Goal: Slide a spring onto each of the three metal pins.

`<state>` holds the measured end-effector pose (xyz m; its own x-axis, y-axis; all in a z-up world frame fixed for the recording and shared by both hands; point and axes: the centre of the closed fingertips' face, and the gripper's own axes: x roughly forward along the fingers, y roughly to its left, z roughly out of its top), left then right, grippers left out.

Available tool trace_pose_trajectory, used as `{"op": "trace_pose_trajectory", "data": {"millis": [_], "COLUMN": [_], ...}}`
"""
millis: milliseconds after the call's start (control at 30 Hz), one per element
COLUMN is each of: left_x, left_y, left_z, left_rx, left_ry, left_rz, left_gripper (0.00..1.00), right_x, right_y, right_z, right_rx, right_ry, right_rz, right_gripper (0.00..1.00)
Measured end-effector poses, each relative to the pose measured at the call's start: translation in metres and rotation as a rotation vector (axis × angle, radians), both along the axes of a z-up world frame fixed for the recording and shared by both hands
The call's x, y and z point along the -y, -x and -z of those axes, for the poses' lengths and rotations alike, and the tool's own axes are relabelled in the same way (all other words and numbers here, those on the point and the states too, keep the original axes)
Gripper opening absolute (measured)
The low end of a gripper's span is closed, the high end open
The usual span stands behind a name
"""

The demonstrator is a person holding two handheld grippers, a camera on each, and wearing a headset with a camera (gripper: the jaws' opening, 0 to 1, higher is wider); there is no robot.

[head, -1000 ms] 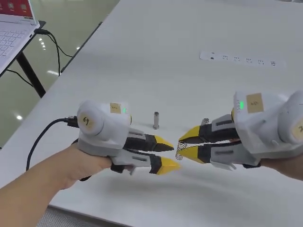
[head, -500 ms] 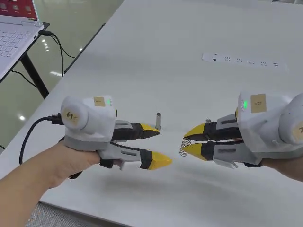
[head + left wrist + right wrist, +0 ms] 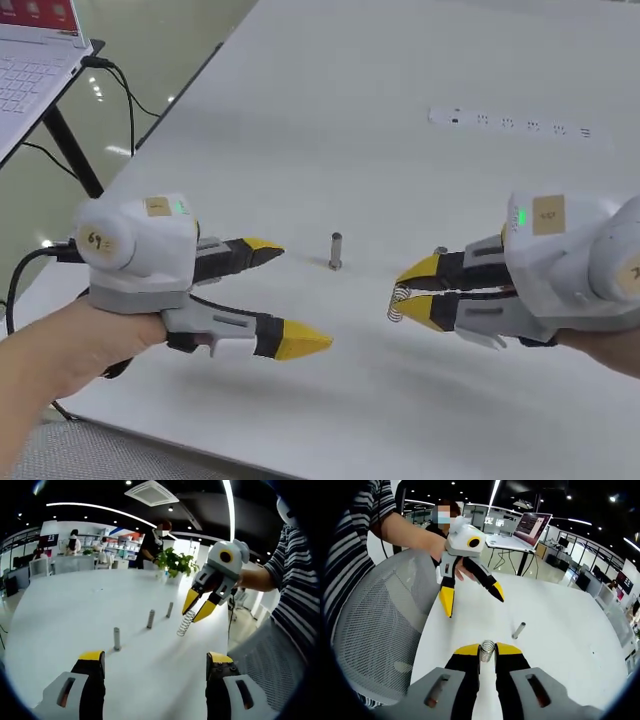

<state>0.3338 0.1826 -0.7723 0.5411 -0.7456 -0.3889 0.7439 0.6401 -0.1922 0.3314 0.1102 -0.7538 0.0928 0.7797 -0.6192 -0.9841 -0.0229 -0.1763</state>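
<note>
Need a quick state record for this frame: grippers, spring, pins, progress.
left gripper: open, empty, held in the air
right gripper: shut on the spring, pinching its upper end; the rest hangs below the jaws
pins: three upright in a row on the table, seen from the left gripper view as near pin, middle pin, far pin; all bare
progress: no spring on any pin yet
other: power strip on the far side of the table

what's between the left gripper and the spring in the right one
Bare table in the head view, up to the spring; a metal pin stands just beyond that stretch, not in it.
</note>
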Motion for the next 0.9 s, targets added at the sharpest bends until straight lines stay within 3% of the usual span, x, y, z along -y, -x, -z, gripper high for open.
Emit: {"op": "trace_pose_trajectory", "data": {"millis": [367,900], "left_x": [-0.007,-0.018], "left_y": [-0.001,0.001], "left_z": [0.0,0.002], "left_rx": [0.003,-0.009], "left_ry": [0.014,0.016], "left_rz": [-0.047,-0.081], "left_gripper": [0.98,0.98], "right_x": [0.002,-0.005], "right_y": [-0.005,-0.015], "right_z": [0.002,0.009], "right_rx": [-0.008,-0.027], "right_ry": [-0.008,0.01], "right_rz": [0.029,0.035], "right_gripper": [0.08,0.08]}}
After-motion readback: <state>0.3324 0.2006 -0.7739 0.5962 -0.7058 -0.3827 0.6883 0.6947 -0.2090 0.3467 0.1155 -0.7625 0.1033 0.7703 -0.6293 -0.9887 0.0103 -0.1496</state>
